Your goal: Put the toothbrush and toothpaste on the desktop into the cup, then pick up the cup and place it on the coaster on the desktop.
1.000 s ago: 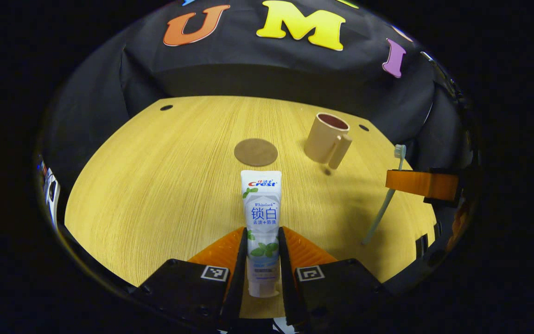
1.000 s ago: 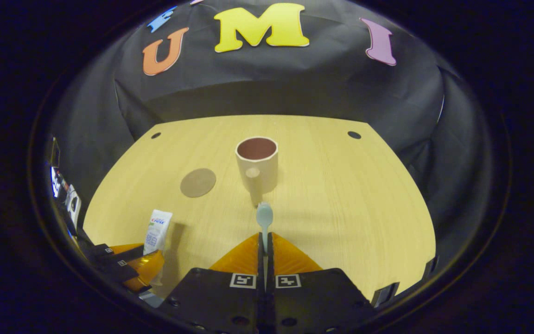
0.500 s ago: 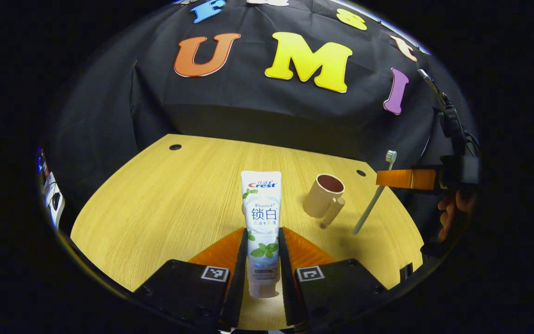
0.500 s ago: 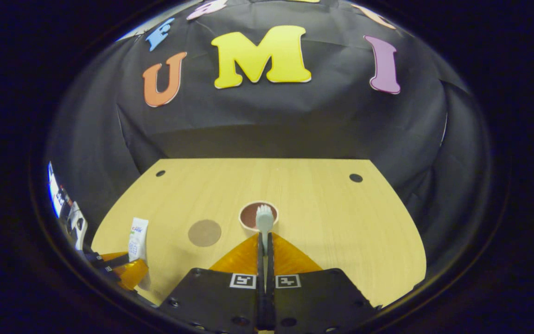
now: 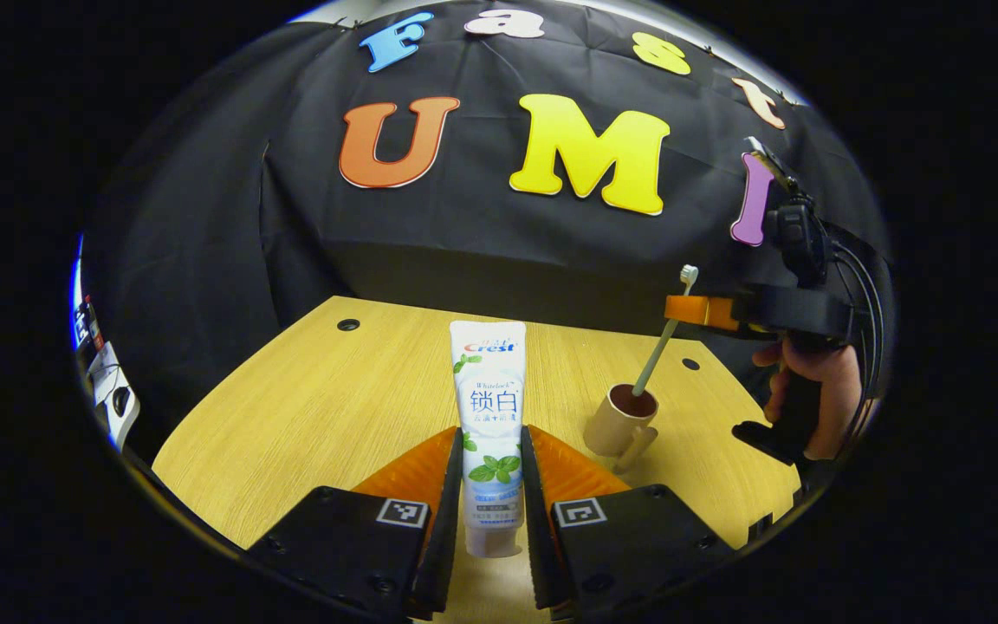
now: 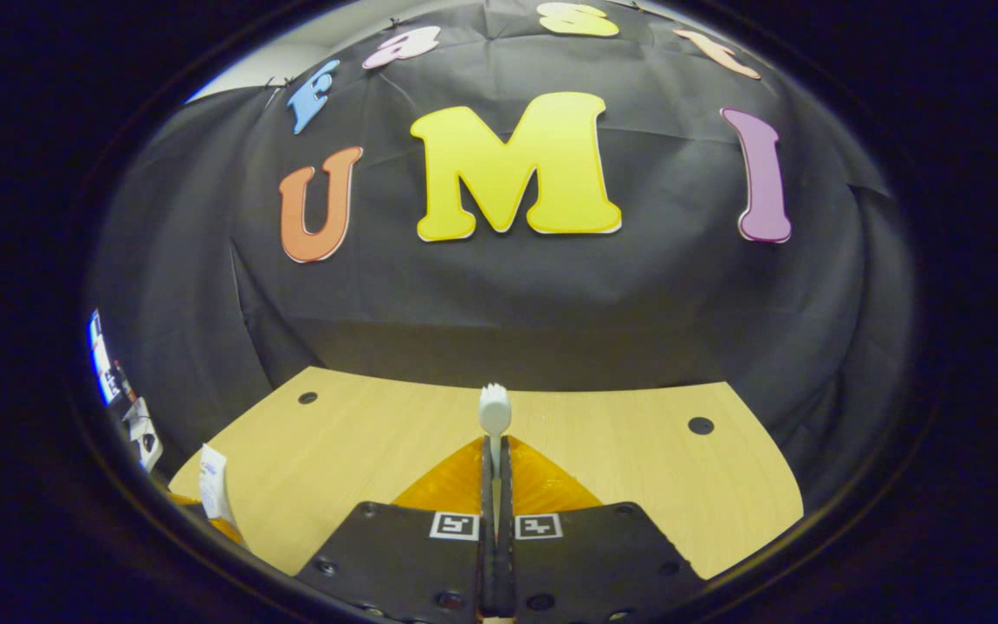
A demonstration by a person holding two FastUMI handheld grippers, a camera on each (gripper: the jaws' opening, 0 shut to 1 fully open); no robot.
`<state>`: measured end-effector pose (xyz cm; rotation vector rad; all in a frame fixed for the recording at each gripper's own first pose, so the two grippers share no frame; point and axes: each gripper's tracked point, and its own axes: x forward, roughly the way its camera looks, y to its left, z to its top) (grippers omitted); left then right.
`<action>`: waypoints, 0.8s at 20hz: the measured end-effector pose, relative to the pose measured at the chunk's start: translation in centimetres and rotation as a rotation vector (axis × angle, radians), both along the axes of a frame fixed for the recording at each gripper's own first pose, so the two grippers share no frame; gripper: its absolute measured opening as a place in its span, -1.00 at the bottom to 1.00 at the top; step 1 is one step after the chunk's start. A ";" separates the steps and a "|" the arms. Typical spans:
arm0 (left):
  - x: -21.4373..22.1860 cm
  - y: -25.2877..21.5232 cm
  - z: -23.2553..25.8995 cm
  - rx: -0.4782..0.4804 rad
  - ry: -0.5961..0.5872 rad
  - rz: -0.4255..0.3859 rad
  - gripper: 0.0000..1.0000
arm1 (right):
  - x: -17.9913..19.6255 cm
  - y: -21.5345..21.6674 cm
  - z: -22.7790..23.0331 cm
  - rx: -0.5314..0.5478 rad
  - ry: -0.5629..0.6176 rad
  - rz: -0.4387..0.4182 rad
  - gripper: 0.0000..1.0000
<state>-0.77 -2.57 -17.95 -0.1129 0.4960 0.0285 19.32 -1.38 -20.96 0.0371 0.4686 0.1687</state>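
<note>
One white toothpaste (image 5: 490,407) tube, printed "Crest" and "Whitelock" above green mint leaves, stands at lower centre of the left gripper view, pinched by the left gripper (image 5: 490,485). At right, the right gripper (image 5: 686,308) clamps one pale toothbrush (image 5: 660,343), its lower end inside one beige cup (image 5: 619,425) on the wooden desktop (image 5: 326,416).

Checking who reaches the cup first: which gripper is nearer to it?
Right. The right gripper hangs just above the cup, holding the toothbrush with its lower end in the mouth. The left gripper holds the toothpaste off to the cup's side, apart.
</note>
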 end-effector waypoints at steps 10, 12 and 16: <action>2.0 0.6 1.7 0.045 -0.031 0.035 -0.22 | 1.2 0.3 -8.5 -0.025 0.145 0.012 -0.99; 2.5 0.4 2.1 0.044 -0.039 0.033 -0.22 | 1.1 0.3 -8.8 -0.026 0.156 0.017 -0.94; 3.2 -0.5 3.2 0.045 -0.074 0.014 -0.23 | 0.4 -0.2 -8.1 -0.011 0.151 0.009 -0.24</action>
